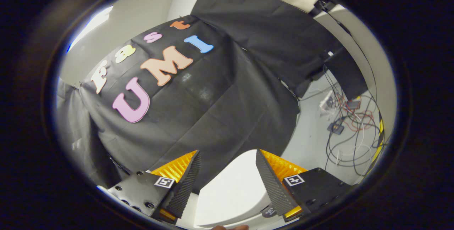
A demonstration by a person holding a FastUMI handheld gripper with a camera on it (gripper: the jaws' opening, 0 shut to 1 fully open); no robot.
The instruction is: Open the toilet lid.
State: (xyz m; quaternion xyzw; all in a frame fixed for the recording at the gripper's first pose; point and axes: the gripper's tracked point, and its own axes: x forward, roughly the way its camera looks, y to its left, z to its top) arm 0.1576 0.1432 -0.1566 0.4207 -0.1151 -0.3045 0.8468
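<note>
The gripper (228, 153) stood with its two fingers apart, and the toilet lid (232, 191) lay in the gap between them, low and close in, touching neither that could be seen. Beyond the fingertips hung the booth's cloth wall (220, 109). To the right of the wall, past the right finger, a tangle of cables (349, 130) lay on the floor (308, 141).

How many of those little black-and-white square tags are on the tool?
2. One tag sits on the block behind one finger, the other tag on the block behind the other. The gripper has its jaws open, with the white toilet lid between them. Others may be hidden.
</note>
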